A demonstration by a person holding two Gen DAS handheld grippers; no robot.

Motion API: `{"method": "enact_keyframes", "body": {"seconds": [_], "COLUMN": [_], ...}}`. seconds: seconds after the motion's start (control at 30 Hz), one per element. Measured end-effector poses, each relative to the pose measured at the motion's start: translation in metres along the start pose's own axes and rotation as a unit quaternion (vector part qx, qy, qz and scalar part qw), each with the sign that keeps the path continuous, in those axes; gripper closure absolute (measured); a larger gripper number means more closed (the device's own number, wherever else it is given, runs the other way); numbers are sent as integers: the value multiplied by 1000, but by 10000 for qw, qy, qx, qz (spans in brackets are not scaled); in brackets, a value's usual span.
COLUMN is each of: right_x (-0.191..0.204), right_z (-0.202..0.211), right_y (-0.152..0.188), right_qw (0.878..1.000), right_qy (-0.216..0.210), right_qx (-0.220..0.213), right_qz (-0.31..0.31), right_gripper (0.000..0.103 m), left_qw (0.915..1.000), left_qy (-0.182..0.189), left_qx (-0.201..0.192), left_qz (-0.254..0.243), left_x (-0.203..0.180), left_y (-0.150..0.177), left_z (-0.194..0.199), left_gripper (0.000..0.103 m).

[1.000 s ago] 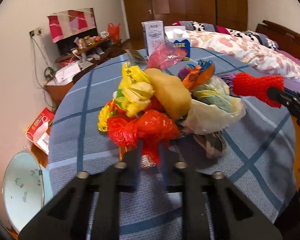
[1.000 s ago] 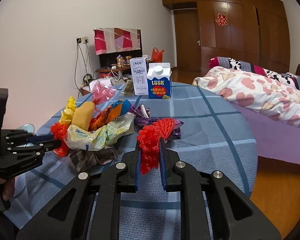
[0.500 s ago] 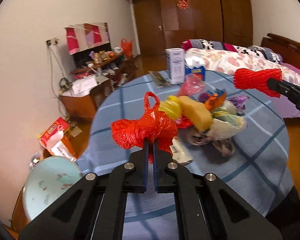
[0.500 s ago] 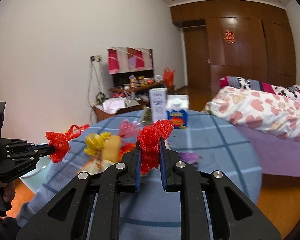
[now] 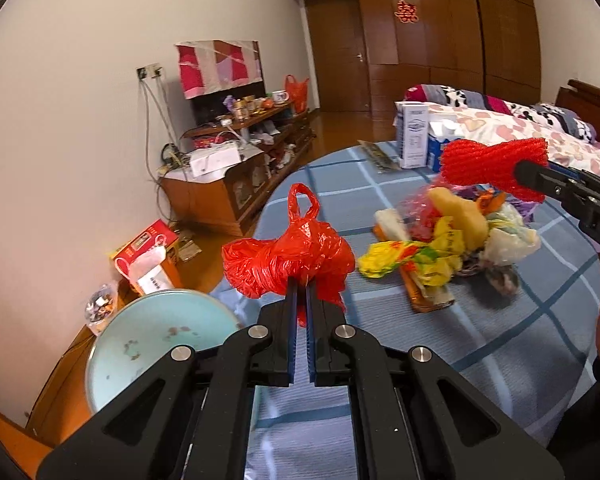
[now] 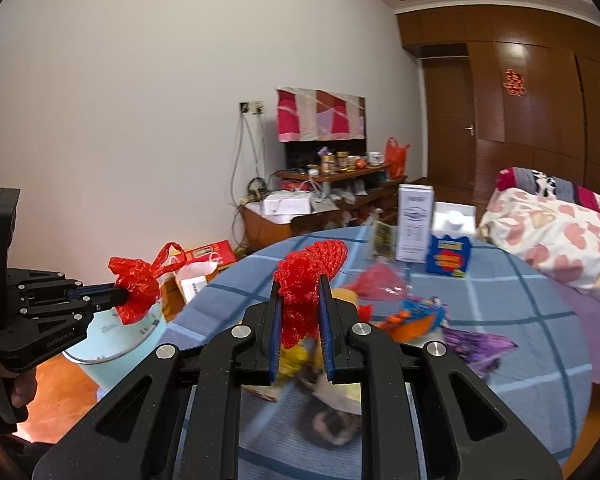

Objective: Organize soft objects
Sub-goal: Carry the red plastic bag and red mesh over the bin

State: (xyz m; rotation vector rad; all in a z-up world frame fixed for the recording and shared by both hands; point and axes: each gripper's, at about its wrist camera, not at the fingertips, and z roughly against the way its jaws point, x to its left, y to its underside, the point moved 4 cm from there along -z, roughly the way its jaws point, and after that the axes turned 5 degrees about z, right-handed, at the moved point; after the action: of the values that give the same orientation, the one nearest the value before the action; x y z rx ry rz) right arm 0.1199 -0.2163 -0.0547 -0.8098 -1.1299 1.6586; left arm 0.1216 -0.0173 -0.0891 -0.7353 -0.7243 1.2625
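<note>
My left claw (image 5: pixel 300 300) is clenched on a red bag (image 5: pixel 288 260), knotted plastic with one loop handle standing up; the bag hangs clear of the table (image 5: pixel 500 340), out past its near-left edge; below and to the left of it sits a pale blue bin (image 5: pixel 148 344), open-mouthed, nothing but a few specks showing in it.

My right claw (image 6: pixel 300 296) is clenched on a red mesh (image 6: pixel 308 276), a crumpled net wad that bulges above my pads; it too is off the cloth, held up over the table's middle.

So two soft things are lifted and neither is put anywhere yet; I judge the bin the likely home for them, though nothing in view proves it.

Left on the table is the pile (image 5: pixel 452 240): a yellow bag, a tan lump, pale and pinkish bags, something orange, a grey rag at the front; a purple wrapper (image 6: pixel 476 344) lies just beside it, toward the bed side.

Two cartons (image 6: pixel 432 236) stand at the far edge, well apart from the pile; they look stiff, so I would leave them.

By my reckoning the job is barely begun; most of the heap waits.
</note>
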Motion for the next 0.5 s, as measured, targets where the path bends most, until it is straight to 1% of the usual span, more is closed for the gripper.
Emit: {"method": "enact_keyframes", "body": {"seconds": [0.3, 0.5], "right_x": [33, 48], "right_z": [-24, -38], "right_y": [-6, -10], "right_qw": [9992, 9981], "right_qy": [-325, -507], "right_qx": [20, 34], "right_qz": [233, 342], "right_gripper": [86, 86], "left_qw": [9994, 9984], "left_qy": [-316, -510], "left_qx": [9, 26], "left_qz": [146, 230], "left_x": [32, 51], "left_y": [8, 13], "left_z": [4, 7], "left_gripper": [100, 100]}}
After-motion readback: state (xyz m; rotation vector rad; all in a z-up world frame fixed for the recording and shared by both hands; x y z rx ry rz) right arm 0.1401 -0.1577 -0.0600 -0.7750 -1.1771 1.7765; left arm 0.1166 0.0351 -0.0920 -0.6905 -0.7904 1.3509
